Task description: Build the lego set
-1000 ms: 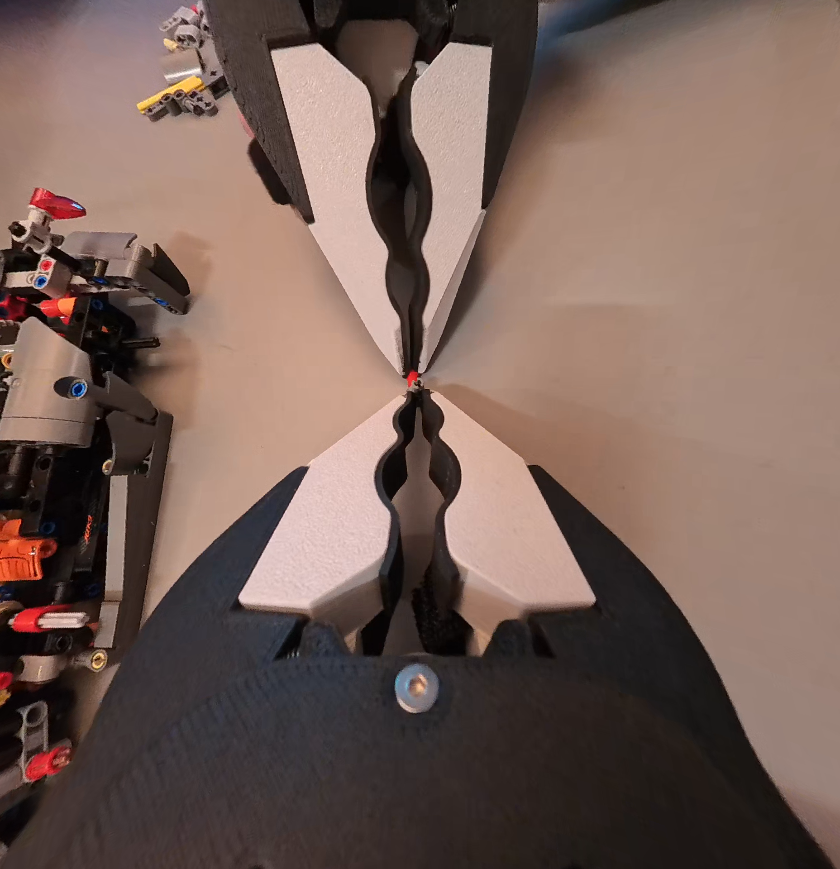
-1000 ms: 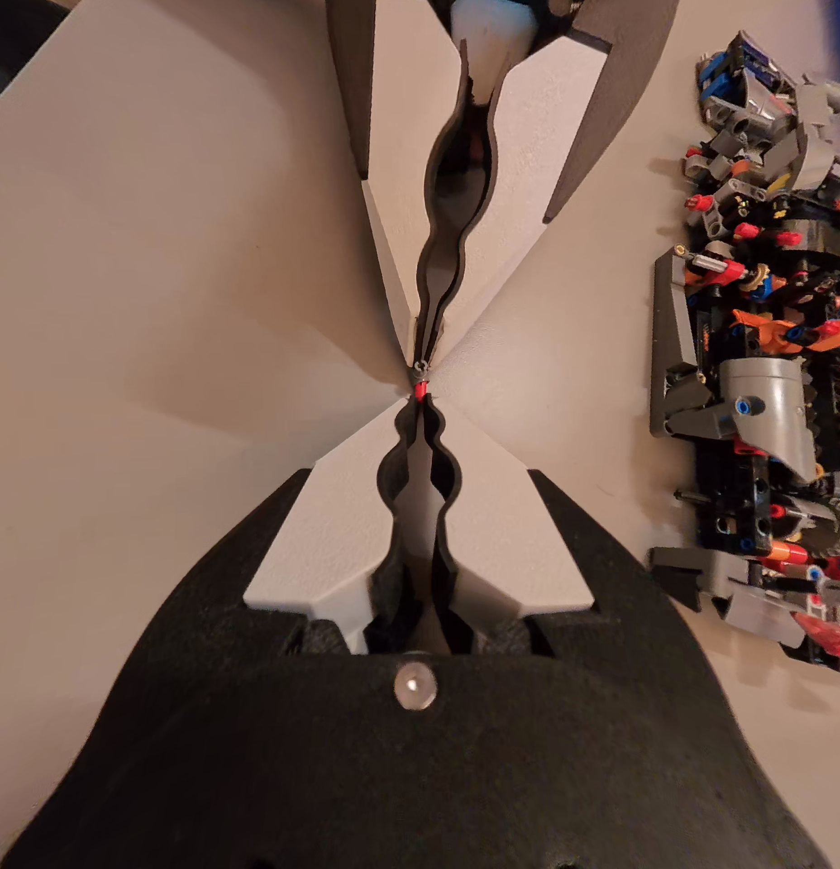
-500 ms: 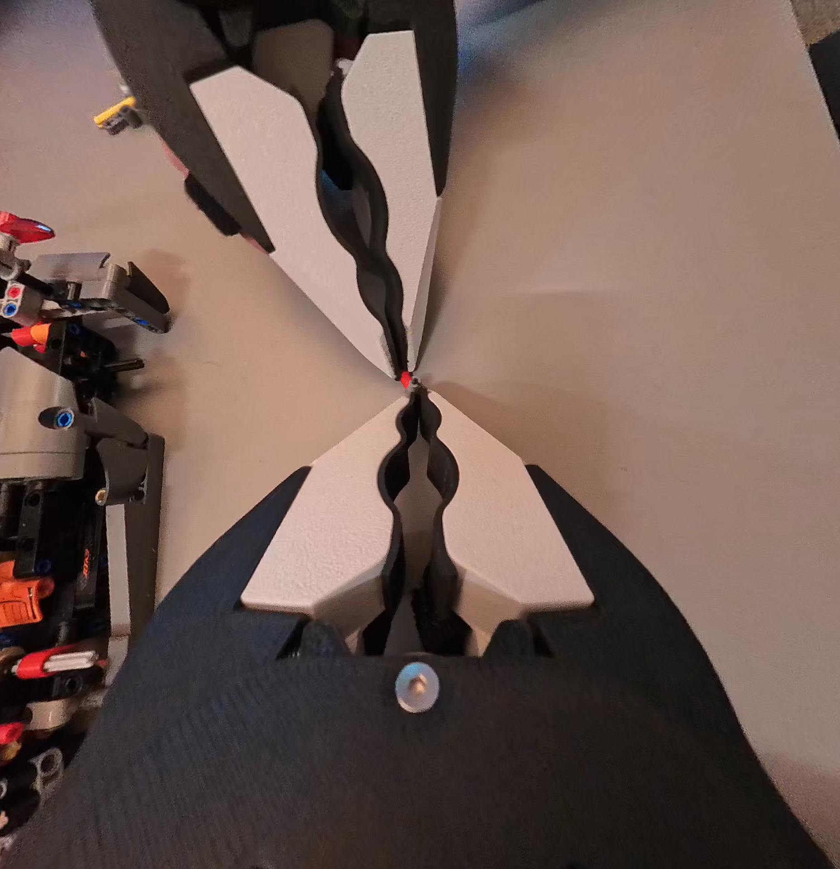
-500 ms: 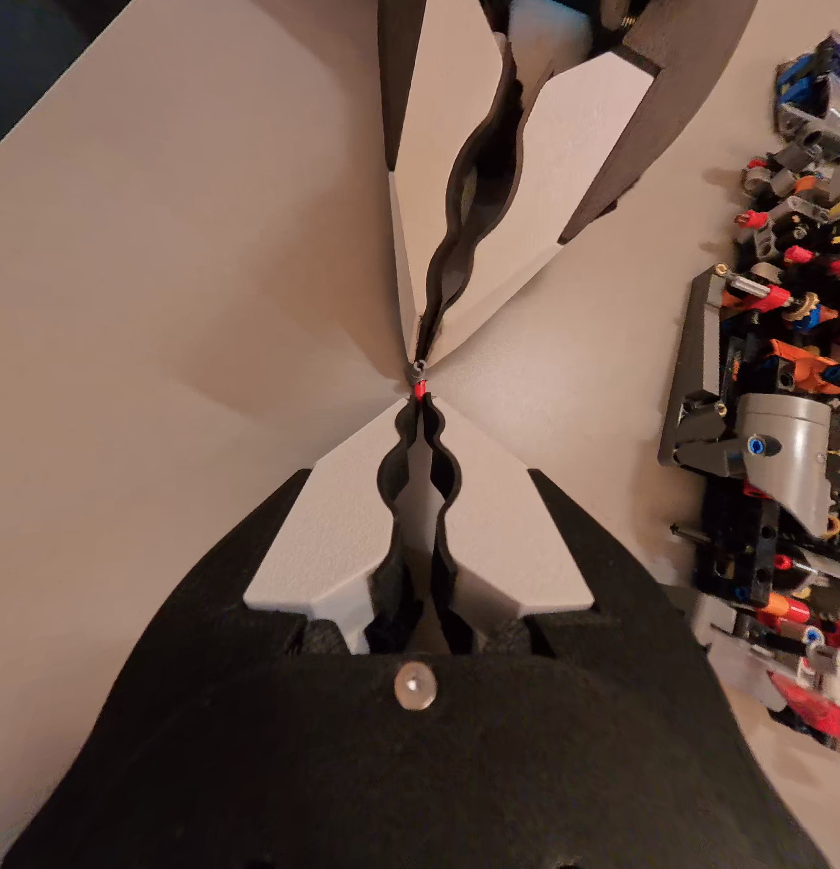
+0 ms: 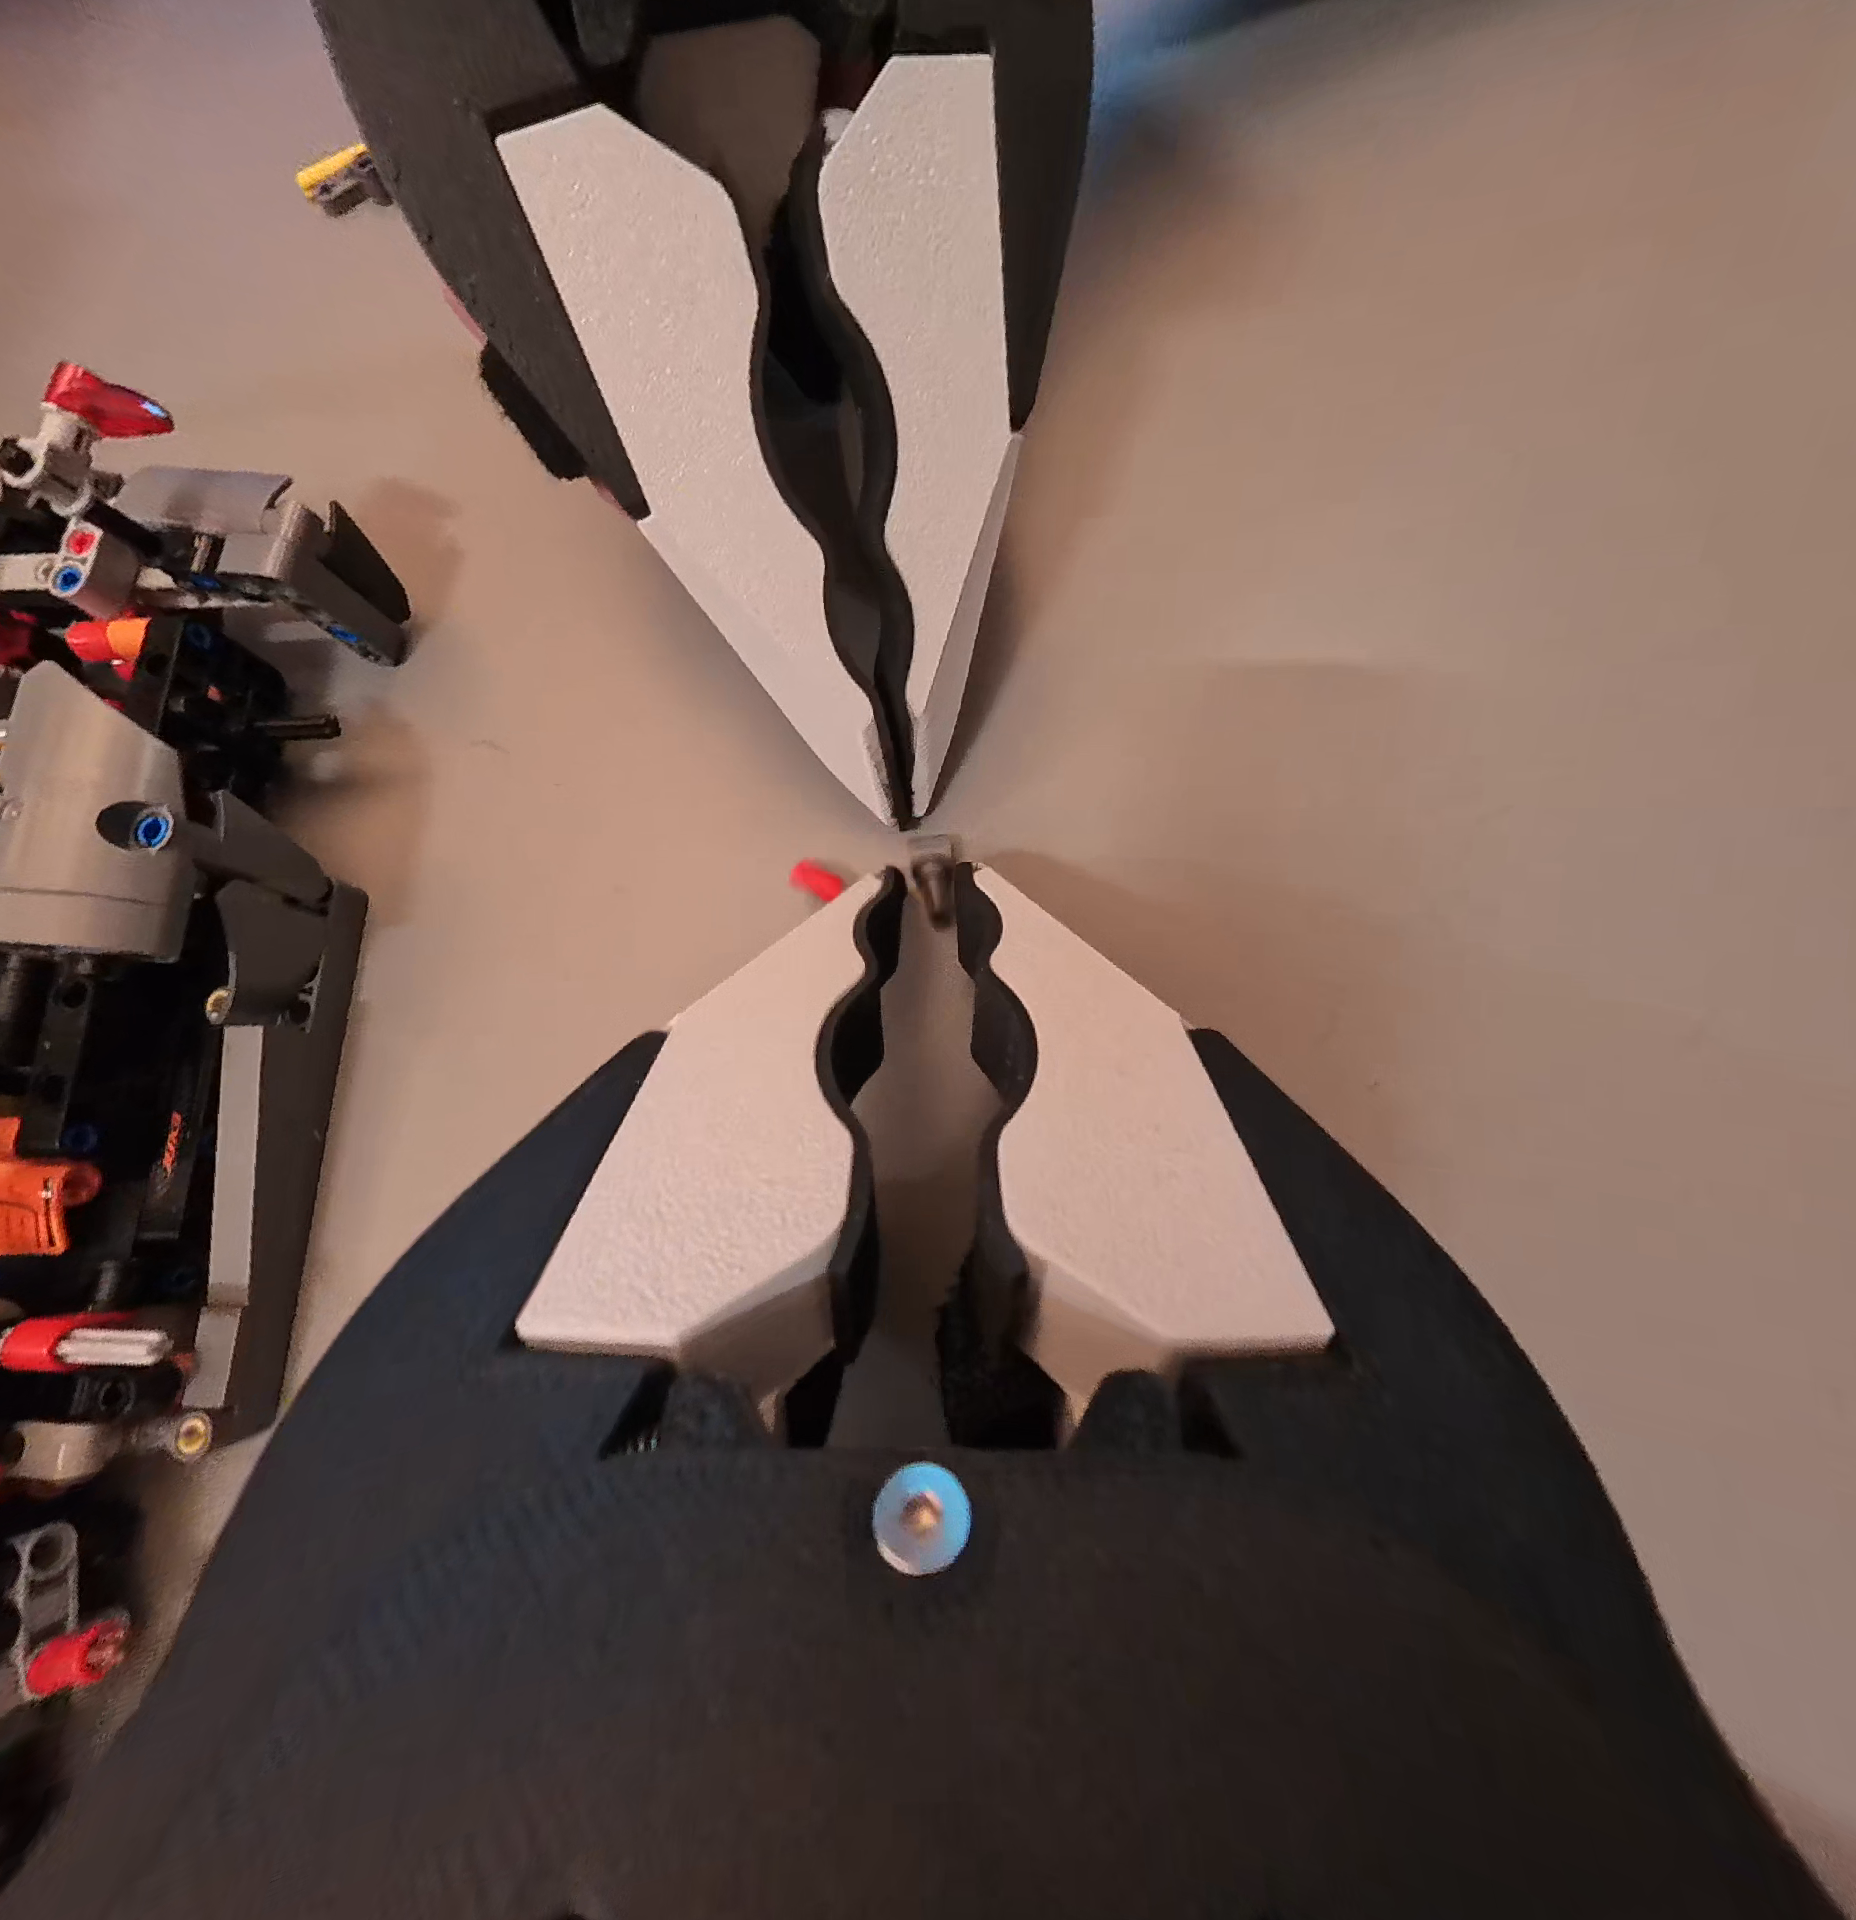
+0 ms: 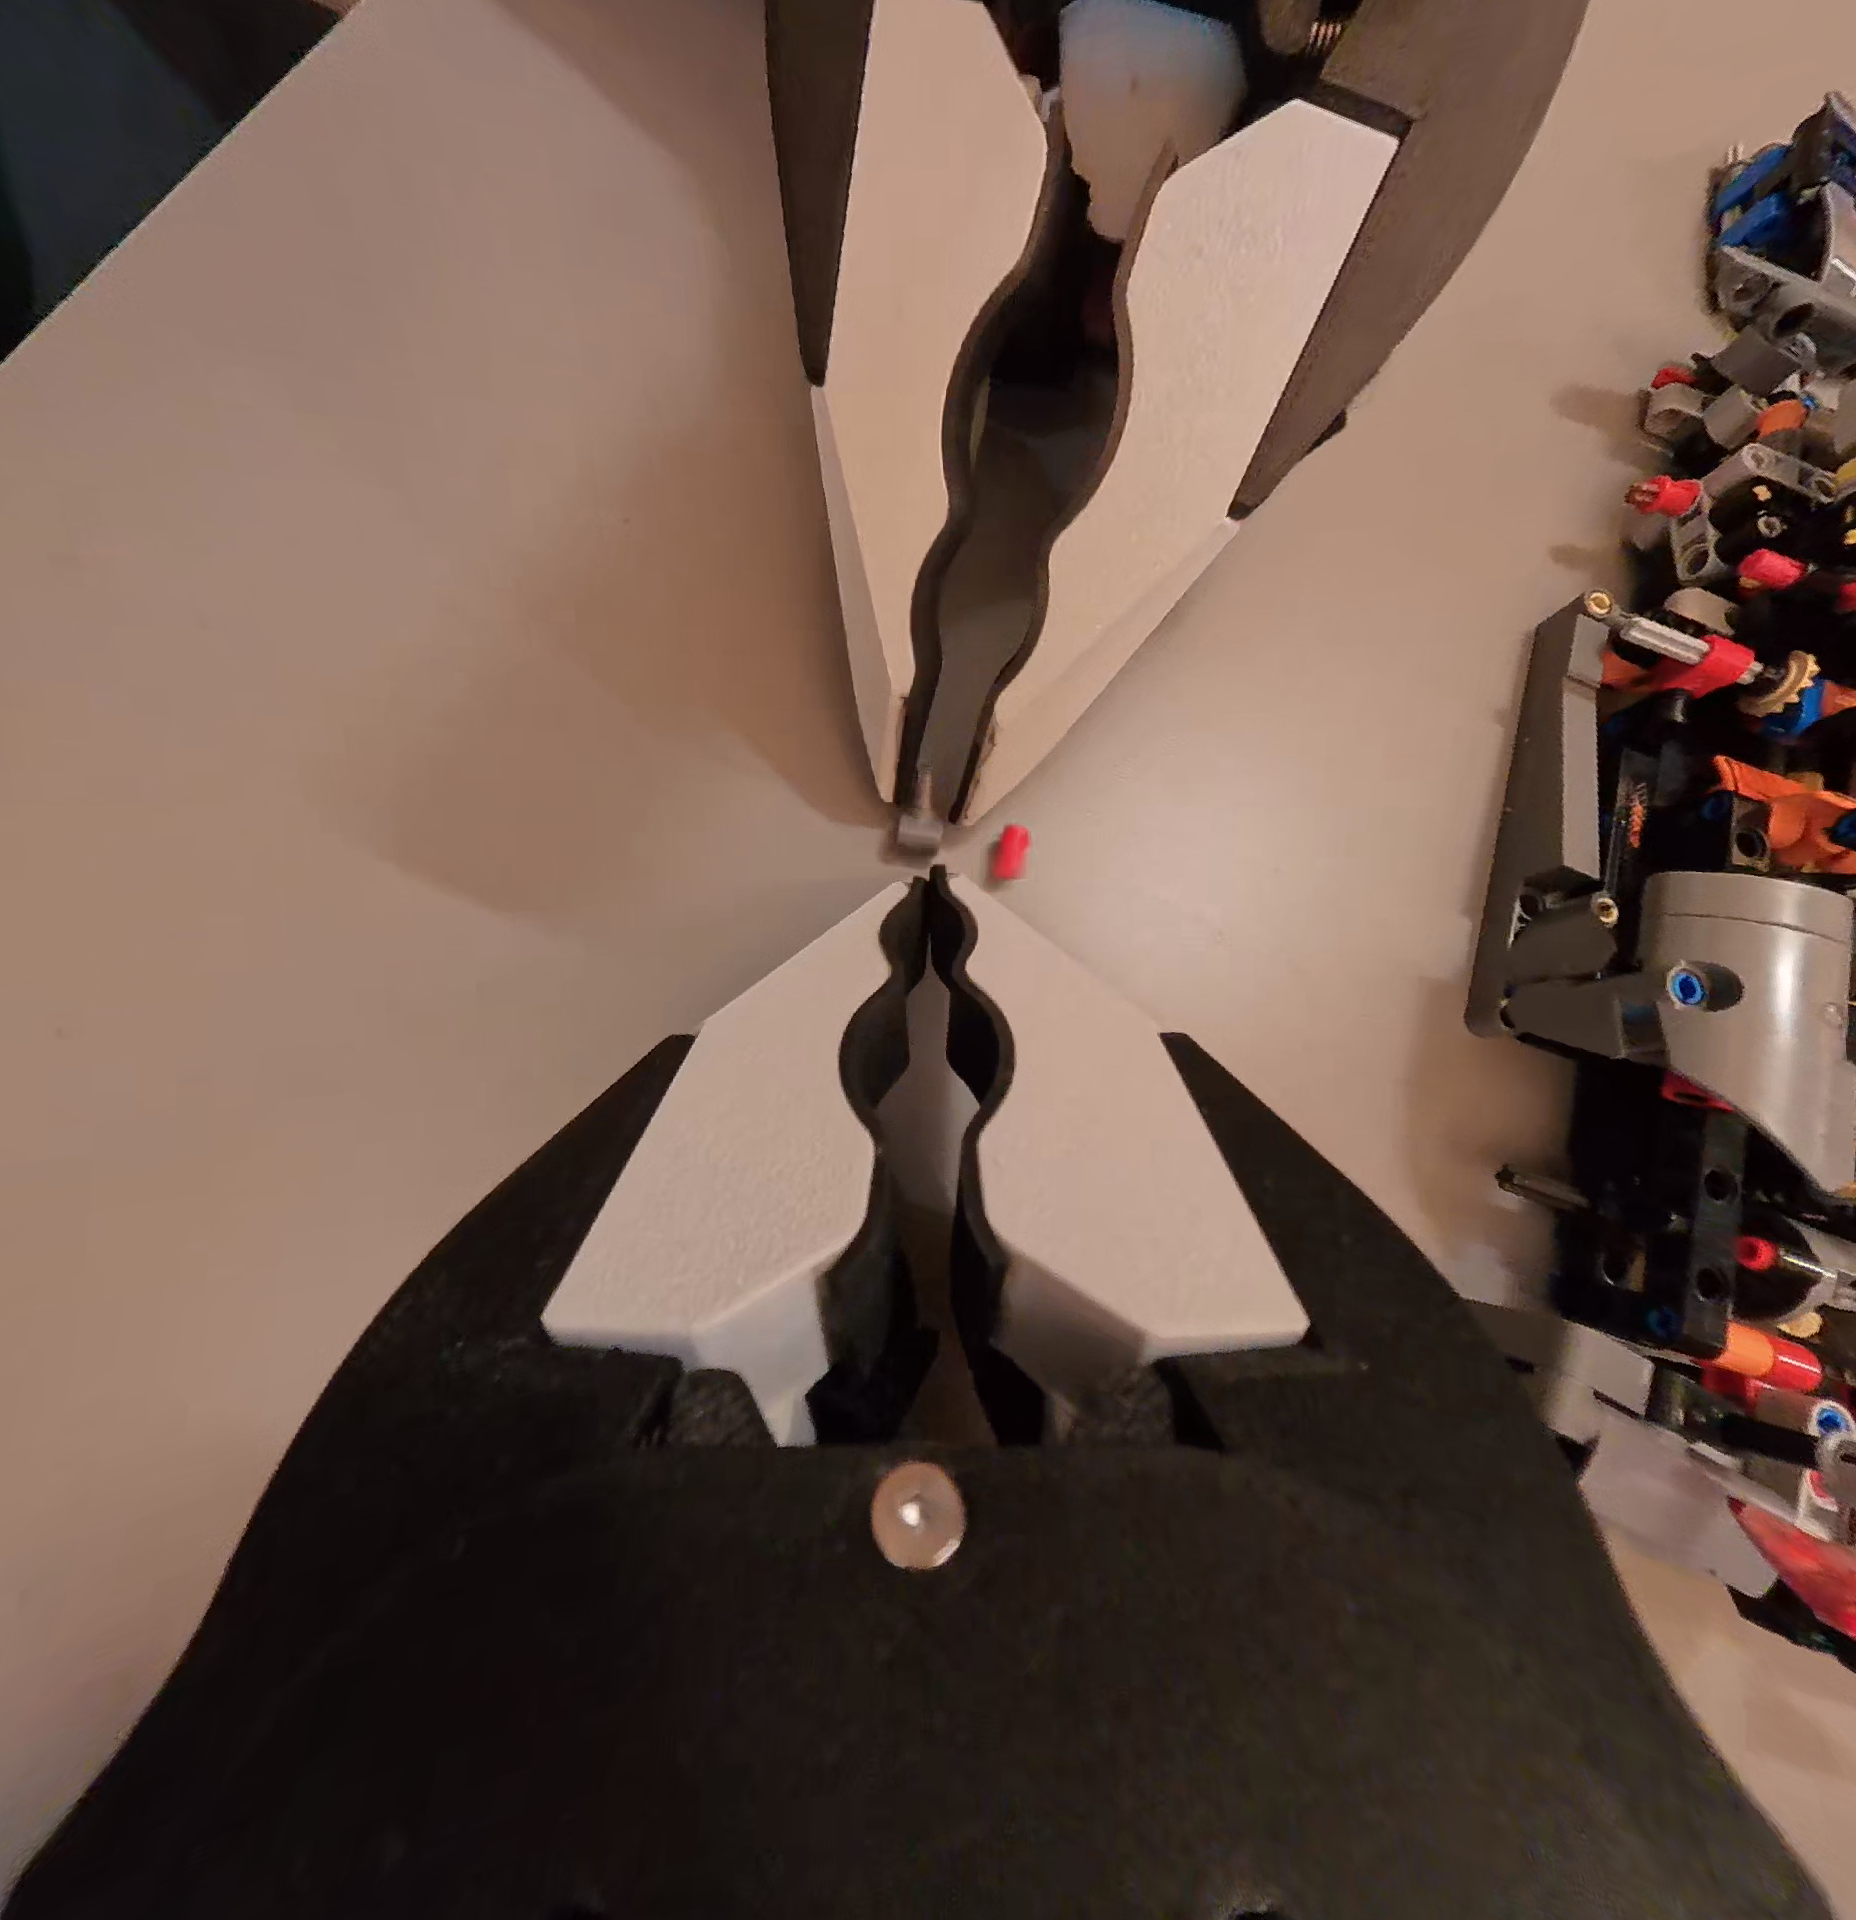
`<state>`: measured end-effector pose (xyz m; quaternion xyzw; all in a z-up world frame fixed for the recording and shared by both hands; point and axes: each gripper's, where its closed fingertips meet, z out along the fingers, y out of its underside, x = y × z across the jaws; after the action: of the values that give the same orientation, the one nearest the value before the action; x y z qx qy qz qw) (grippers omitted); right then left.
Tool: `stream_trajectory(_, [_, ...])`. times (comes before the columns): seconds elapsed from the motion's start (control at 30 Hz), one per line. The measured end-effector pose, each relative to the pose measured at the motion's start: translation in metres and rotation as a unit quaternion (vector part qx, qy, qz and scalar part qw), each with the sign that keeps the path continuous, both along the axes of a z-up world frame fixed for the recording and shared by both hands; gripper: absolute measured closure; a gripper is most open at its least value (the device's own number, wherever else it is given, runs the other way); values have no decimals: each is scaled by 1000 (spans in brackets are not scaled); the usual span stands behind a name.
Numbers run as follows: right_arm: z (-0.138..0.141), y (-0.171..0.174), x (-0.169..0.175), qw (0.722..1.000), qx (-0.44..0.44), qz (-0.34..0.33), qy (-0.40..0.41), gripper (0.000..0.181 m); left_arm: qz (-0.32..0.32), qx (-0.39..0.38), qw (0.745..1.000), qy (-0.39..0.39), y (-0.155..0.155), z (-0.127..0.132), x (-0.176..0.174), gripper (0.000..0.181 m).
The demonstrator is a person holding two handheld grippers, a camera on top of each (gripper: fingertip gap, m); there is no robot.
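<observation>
Dropped red pin lies loose; left tongs seemingly pinch grey piece; right tongs clenched, empty.

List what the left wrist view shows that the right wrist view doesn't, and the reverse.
Left wrist view only: a loose yellow piece on the table beyond the right gripper.
Right wrist view only: the table edge and a heap of loose parts.
Both: left gripper holding a small grey piece, right gripper shut and empty, red pin lying loose, the lego model.

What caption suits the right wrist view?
Left gripper grips a grey piece; a red peg lies loose beside it.
</observation>
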<state>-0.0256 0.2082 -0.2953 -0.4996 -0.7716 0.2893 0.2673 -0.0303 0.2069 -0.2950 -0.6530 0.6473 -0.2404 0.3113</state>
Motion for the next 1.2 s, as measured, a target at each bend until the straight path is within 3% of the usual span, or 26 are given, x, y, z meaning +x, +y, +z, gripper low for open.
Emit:
stream_trajectory(0.4, [12,3,-8,999,-28,-27,32,180,61,-1,998,-19,-4,6,-12,172])
stream_trajectory(0.5, [10,14,-11,998,-18,-56,22,168,103,11,994,-34,11,12,-23,169])
stream_trajectory(0.63, [2,21,-12,997,-9,-78,9,167,144,60,988,-6,35,9,-31,166])
stream_trajectory(0.73, [1,24,-11,997,0,-82,7,171,124,59,990,9,34,5,-23,165])
stream_trajectory(0.9, [1,22,-11,997,-6,-81,12,174,128,53,990,40,35,-3,-22,180])
stream_trajectory(1.0, [1,23,-10,997,-7,-82,12,175,138,48,988,40,33,-3,-21,178])
stream_trajectory(1.1, [1,26,-9,996,-9,-91,12,172,154,58,986,35,38,-1,-22,165])
stream_trajectory(1.2, [1,32,-8,994,-13,-111,10,166,153,42,987,24,39,-2,-17,166])
